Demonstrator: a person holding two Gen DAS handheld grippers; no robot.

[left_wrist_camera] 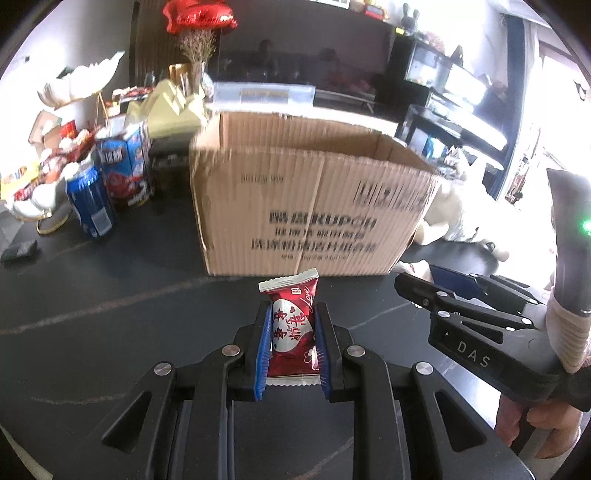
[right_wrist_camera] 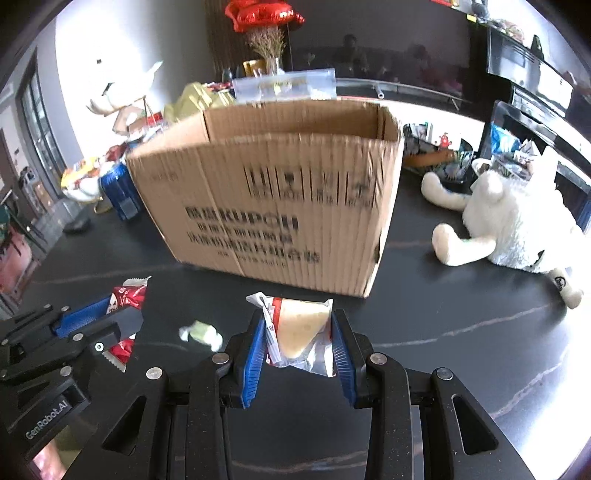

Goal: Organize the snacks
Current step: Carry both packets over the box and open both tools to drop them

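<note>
Red heart-print snack packet (left_wrist_camera: 293, 325) pinched in the left gripper (left_wrist_camera: 291, 345), clear-wrapped yellow wedge snack (right_wrist_camera: 301, 330) clamped by the right gripper (right_wrist_camera: 299, 347), open cardboard box (left_wrist_camera: 306, 199) behind, dark marble tabletop (left_wrist_camera: 129, 314) beneath

You are working in what looks like a lived-in home, at a dark marble-veined table (right_wrist_camera: 461, 317) crowded with household clutter. Far behind the open cardboard box (right_wrist_camera: 273, 192) stand a vase of dried flowers (right_wrist_camera: 267, 46) and a red foil balloon (right_wrist_camera: 264, 14), and a white plush toy (right_wrist_camera: 513, 225) lies to the right. To the far left you see drink cans (left_wrist_camera: 90, 201) and a tiered snack dish (left_wrist_camera: 55, 155), with dark shelving (left_wrist_camera: 454, 99) far right.
</note>
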